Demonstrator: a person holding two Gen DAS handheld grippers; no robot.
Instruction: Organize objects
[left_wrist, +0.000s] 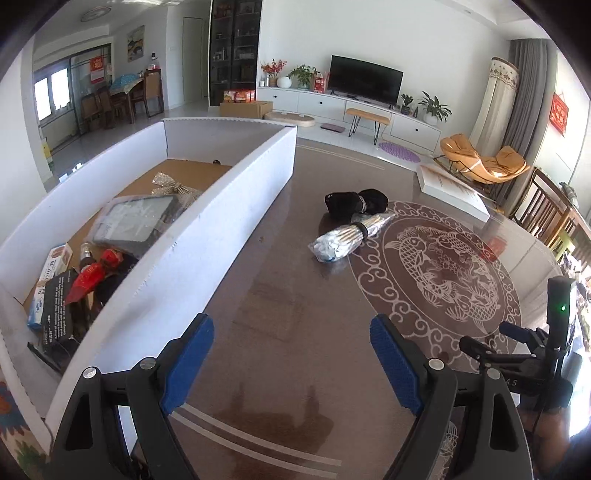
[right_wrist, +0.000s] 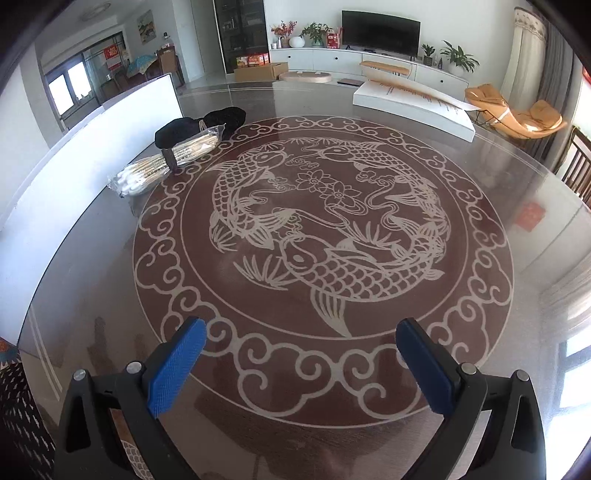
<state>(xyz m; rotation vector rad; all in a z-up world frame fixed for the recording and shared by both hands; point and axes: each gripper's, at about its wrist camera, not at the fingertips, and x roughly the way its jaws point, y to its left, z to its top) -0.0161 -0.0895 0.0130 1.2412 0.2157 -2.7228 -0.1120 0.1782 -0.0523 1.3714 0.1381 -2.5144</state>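
Ahead of the left gripper (left_wrist: 291, 363), up the tabletop and slightly to its right, lies the bundle of cotton swabs (left_wrist: 349, 236) in clear wrap, with a black cloth bundle (left_wrist: 354, 203) touching its far end. The swabs' long axis runs diagonally, white tips toward the grippers and the other end toward the cloth. In the right wrist view the same pair sits far off to the upper left of the right gripper (right_wrist: 301, 363), so the left hand looks the nearer one and would probably have the easier reach. Both grippers stand spread wide with nothing between their blue pads, pointing down at bare table.

Just left of the left gripper stands a white box (left_wrist: 229, 225), its long wall running roughly parallel to the reach toward the swabs. It already holds several things, among them a framed dark panel, a red-wrapped item and some printed packets. The two bundles appear to be what is left to sort, and the box likely takes them.

The table (right_wrist: 480, 314) is round, dark brown under a glossy top, with a pale fish medallion at its centre; a flat white box lies at its far edge. Beyond is a bright living room with a television, plants and an orange rocking chair.
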